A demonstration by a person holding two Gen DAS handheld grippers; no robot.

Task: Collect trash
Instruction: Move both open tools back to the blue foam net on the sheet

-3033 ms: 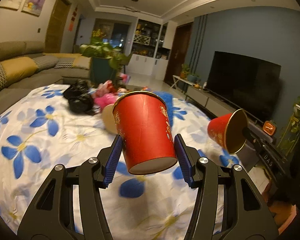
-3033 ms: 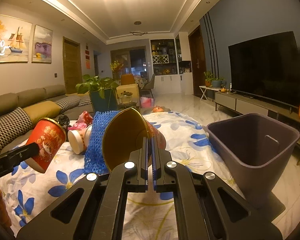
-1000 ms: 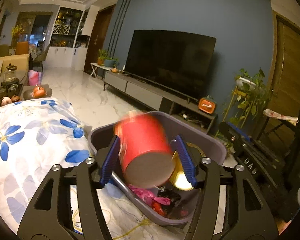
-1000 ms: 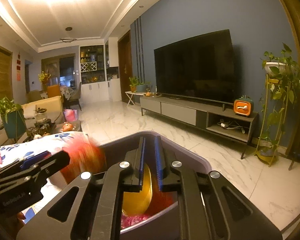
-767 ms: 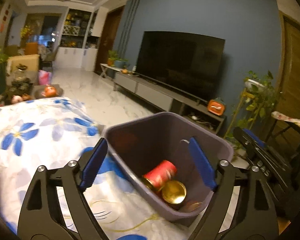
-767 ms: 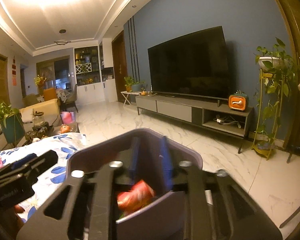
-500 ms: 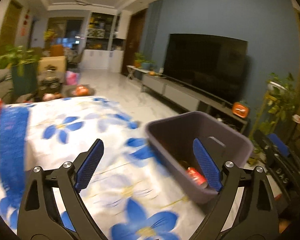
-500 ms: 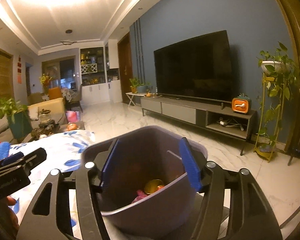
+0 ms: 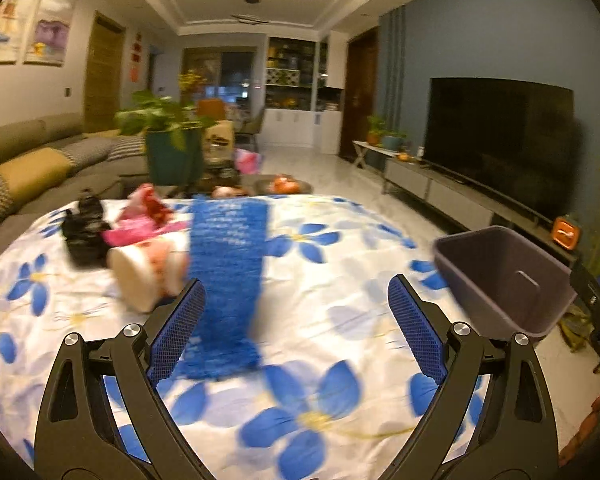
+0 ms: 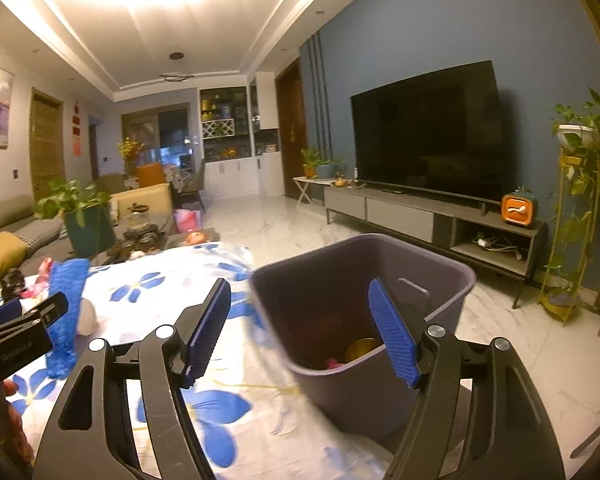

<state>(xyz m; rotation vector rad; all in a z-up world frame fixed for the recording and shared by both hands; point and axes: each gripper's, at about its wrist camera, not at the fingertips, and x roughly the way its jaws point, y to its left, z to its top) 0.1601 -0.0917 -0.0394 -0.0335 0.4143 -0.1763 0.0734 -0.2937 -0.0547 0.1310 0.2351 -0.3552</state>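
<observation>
Left gripper (image 9: pixel 296 320) spread, empty, facing the blue mesh (image 9: pixel 226 276) and pale cup (image 9: pixel 146 272), well left of the purple bin (image 10: pixel 364 360). Right gripper (image 10: pixel 300 328) opening, empty, at the bin. Risk: limp mesh snags or drags the cup.

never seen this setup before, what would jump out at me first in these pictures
The long blue mesh strip lies down the middle of the flower-print cloth, straight ahead of the empty, wide-open left gripper. At the cloth's right edge stands the dark purple bin with trash in its bottom, seen past the right gripper, whose jaws are opening with nothing held. A pale cup lies left of the strip.
</observation>
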